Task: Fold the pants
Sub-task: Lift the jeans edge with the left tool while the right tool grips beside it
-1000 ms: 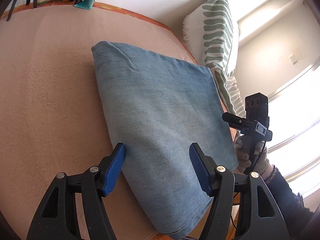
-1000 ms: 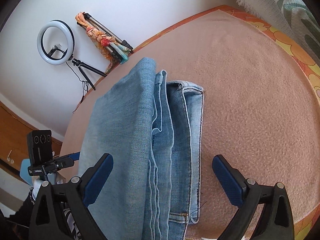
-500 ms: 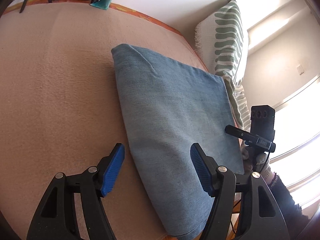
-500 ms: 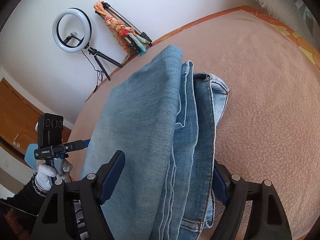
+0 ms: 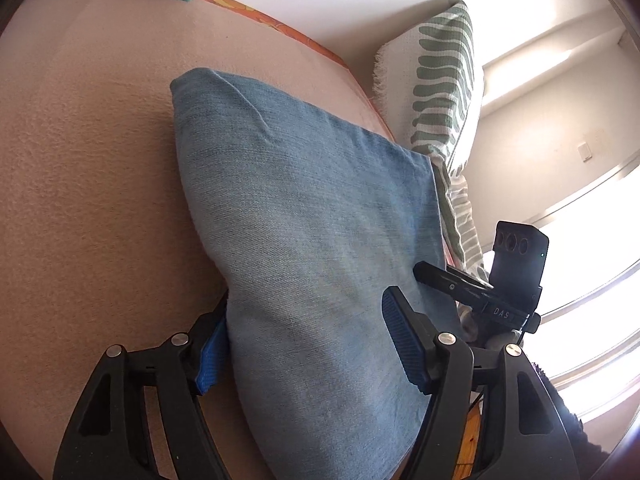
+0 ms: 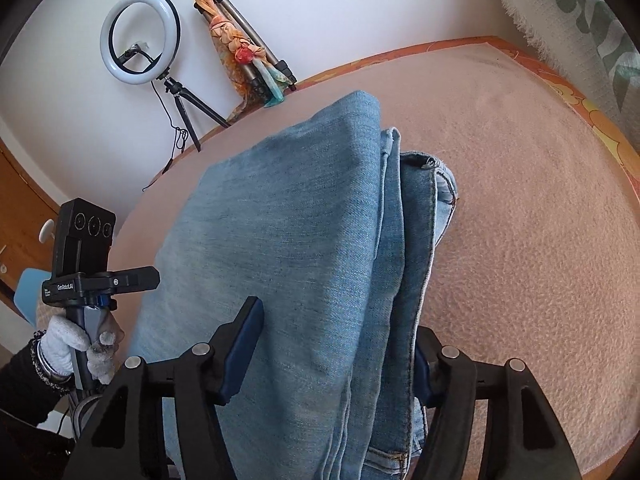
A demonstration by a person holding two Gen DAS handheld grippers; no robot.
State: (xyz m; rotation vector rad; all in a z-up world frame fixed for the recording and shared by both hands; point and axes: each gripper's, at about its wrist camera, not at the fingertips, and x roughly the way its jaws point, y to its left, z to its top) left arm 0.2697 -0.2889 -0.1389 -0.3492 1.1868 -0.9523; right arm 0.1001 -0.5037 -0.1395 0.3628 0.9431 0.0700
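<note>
Folded light-blue jeans [image 5: 304, 240] lie as a thick stack on a pink blanket [image 5: 80, 160]. My left gripper [image 5: 308, 320] straddles one end of the stack. Its left pad [image 5: 210, 356] is tucked under the folded edge, its right pad [image 5: 402, 344] sits over the top layer, and the jaws stand wide. In the right wrist view the jeans [image 6: 288, 232] show their layered edges. My right gripper [image 6: 336, 332] is closing on that end. One pad [image 6: 244, 344] presses the top layer, and the other is hidden under the stack.
A green-patterned pillow [image 5: 440, 80] leans at the blanket's far side, near a bright window [image 5: 580, 280]. A ring light [image 6: 138, 38] and a scarf-wrapped tripod [image 6: 240, 52] stand against the white wall. A gloved hand [image 6: 64, 344] holds the left gripper's handle. Open blanket [image 6: 520, 240] lies right of the jeans.
My right gripper's jaws have narrowed from wide open onto the stack's end. The left gripper has slid in, so its left pad is now under the folded edge. The stack looks raised.
</note>
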